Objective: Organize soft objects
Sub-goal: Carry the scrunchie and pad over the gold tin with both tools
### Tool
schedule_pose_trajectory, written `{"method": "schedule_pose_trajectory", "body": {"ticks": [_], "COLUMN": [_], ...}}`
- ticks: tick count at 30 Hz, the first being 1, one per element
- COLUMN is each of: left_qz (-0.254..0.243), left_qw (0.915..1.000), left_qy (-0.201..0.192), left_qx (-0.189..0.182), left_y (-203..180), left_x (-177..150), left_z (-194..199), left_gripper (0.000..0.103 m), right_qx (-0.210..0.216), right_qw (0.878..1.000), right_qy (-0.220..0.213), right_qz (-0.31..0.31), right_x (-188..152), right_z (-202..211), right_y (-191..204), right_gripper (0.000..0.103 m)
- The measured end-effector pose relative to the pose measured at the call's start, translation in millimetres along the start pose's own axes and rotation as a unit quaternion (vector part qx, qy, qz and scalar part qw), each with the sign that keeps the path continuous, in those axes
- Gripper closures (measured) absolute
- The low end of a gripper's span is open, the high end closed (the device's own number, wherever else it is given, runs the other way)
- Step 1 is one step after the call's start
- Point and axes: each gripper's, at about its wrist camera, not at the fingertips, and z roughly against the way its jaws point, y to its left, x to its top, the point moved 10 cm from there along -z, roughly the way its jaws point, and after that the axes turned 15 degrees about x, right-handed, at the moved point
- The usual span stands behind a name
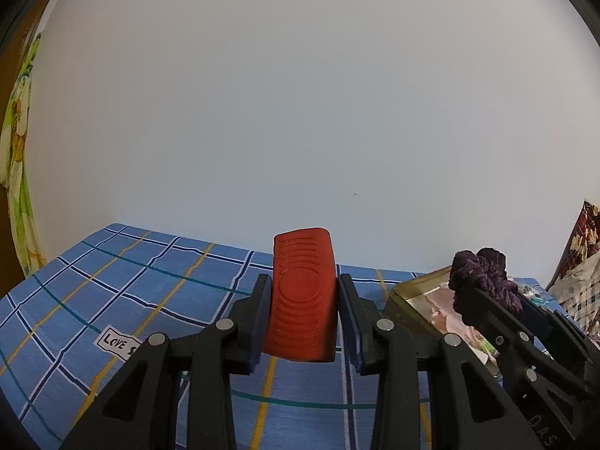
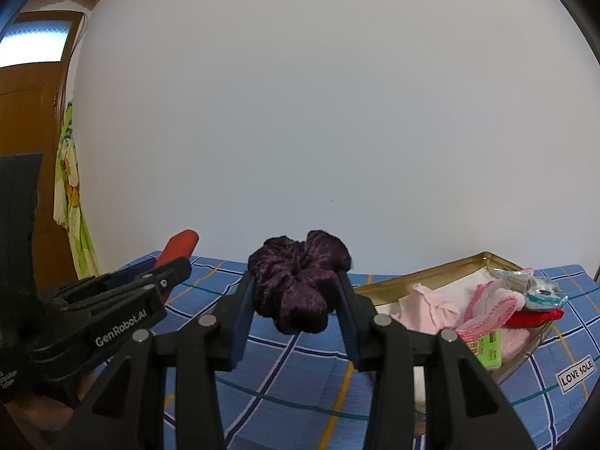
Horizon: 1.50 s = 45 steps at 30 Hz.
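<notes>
The left tool (image 1: 303,315) pinches a red ribbed pad (image 1: 302,296) between its two blue-lined fingers (image 1: 262,322). The pad stands nearly upright, its top tilted slightly away, raised above the blue checked cloth (image 1: 112,281) that covers the tabletop. The tool points forward toward the white wall (image 1: 300,93), angled a little downward.

The right tool (image 2: 298,300) pinches a dark purple scrunchie (image 2: 300,281); the fabric bunches between the fingers and bulges above and below them. It too is held clear of the cloth, pointing forward and slightly down. The two tools sit side by side at about the same height, with the left tool appearing at the left edge of the right wrist view (image 2: 123,300) and the right tool at the right edge of the left wrist view (image 1: 498,311).

To the right of both tools, a shallow gold tray (image 2: 431,270) rests on the cloth. It holds pink cloths (image 2: 483,311), a red item (image 2: 540,317), a clear wrapped packet (image 2: 540,292) and a green box (image 2: 489,350). A white label (image 2: 575,373) is printed on the cloth near the tray. A green floral cloth (image 2: 71,195) hangs by the door at far left.
</notes>
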Motion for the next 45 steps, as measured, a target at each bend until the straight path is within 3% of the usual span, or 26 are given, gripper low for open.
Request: {"method": "schedule_pose_trajectory", "body": {"ticks": [32, 45], "left_qz": [-0.038, -0.054], "left_qw": [0.9978, 0.9952], "left_qy": [-0.02, -0.018], "left_qx": [-0.05, -0.08], "left_y": [-40.8, -54.6], "left_x": [-8.0, -14.0], "left_z": [-36.4, -70.9], "left_gripper": [0.065, 0.065], "right_qx": [-0.055, -0.085], "right_qw": [0.998, 0.995], "right_qy": [-0.033, -0.041], "right_qz": [-0.018, -0.024], "right_x": [14.8, 18.8], "right_z": [52.5, 72.2], "right_y": [-68.3, -102.5], "right_gripper": [0.062, 0.062]}}
